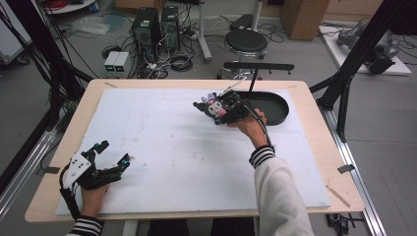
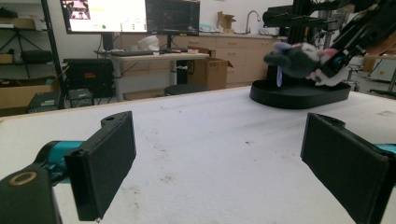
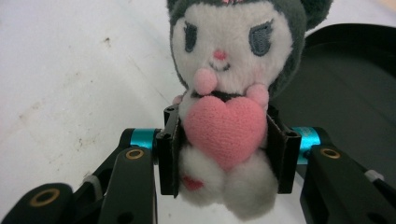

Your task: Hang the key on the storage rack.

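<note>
One plush toy (image 3: 229,93) gripped, R hand-held gripper (image 3: 227,154).

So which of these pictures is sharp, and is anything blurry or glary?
High view: even, soft light and faint shadows on the white mat. Left gripper view: the near black jaws look soft, and the plush toy farther off is slightly blurred. Right gripper view: the plush toy between the jaws is fairly sharp, and the black tray behind shows a dull sheen.
</note>
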Motion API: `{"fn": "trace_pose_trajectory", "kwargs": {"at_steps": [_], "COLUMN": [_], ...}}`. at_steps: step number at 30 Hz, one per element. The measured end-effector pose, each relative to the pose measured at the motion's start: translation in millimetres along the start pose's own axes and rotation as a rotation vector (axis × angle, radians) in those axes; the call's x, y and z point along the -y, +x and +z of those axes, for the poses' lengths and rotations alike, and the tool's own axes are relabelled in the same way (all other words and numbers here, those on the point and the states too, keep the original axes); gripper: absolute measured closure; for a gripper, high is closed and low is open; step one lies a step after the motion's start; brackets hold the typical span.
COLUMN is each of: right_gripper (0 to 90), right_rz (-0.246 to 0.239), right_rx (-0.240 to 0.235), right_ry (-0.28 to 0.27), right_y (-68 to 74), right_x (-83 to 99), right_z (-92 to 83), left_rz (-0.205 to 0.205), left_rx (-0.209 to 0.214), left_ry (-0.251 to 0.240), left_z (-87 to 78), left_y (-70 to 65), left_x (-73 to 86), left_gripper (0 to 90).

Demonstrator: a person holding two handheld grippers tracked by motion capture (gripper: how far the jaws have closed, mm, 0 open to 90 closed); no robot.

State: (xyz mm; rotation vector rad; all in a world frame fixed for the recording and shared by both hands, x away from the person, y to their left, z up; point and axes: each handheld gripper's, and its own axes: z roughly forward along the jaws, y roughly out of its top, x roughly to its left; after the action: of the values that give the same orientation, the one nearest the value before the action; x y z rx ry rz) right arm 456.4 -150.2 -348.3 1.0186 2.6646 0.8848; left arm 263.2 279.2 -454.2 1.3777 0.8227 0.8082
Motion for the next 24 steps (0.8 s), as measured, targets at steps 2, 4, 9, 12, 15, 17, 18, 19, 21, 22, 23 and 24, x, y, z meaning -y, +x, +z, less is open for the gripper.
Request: {"fn": "trace_pose_trajectory", "kwargs": {"at_steps": [2, 4, 9, 12, 15, 17, 18, 19, 21, 22, 23, 24], "right_gripper": [55.6, 55.6, 55.6, 55.5, 55.4, 55.4, 55.4, 55.3, 55.4, 55.3, 55.3, 55.3], "right_rz": [0.008, 0.022, 0.047, 0.069, 0.072, 0.069, 0.069, 0.071, 0.071, 0.071, 0.078, 0.086], "right_rx": [0.011, 0.019, 0.039, 0.061, 0.081, 0.087, 0.092, 0.097, 0.104, 0.114, 0.12, 0.121], "right_ry": [-0.021, -0.041, -0.092, -0.124, -0.151, -0.158, -0.165, -0.166, -0.179, -0.185, -0.196, -0.205], "right_y": [-3.4, -6.9, -16.7, -24.0, -28.2, -29.1, -29.9, -30.4, -32.1, -32.9, -33.9, -34.6], "right_x": [2.9, 6.8, 19.6, 27.4, 30.7, 31.2, 32.2, 32.7, 34.0, 34.4, 34.9, 35.3], "right_z": [-9.2, -18.3, -36.4, -47.0, -53.9, -55.3, -57.2, -58.5, -60.7, -62.1, -63.7, -64.8], "left_rz": [0.003, 0.004, 0.004, 0.004, 0.004, 0.005, 0.005, 0.005, 0.005, 0.005, 0.005, 0.005], "left_rx": [0.0, 0.001, 0.001, 0.0, 0.0, 0.0, 0.0, 0.0, 0.0, 0.0, -0.001, 0.0], "left_ry": [-0.001, 0.0, 0.0, 0.0, -0.001, 0.0, -0.001, -0.001, -0.001, -0.001, -0.001, -0.001], "left_z": [0.0, 0.0, 0.1, 0.1, 0.1, 0.1, 0.1, 0.1, 0.1, 0.0, 0.0, 0.0], "left_y": [-0.1, -0.1, -0.2, -0.2, -0.4, -0.5, -0.5, -0.5, -0.4, -0.4, -0.5, -0.5], "left_x": [0.0, 0.0, 0.0, 0.0, 0.0, 0.0, 0.0, 0.0, 0.0, 0.0, 0.0, 0.0], "left_gripper": [10.7, 10.7, 10.7, 10.7, 10.7, 10.7, 10.7, 10.7, 10.7, 10.7, 10.7, 10.7]}}
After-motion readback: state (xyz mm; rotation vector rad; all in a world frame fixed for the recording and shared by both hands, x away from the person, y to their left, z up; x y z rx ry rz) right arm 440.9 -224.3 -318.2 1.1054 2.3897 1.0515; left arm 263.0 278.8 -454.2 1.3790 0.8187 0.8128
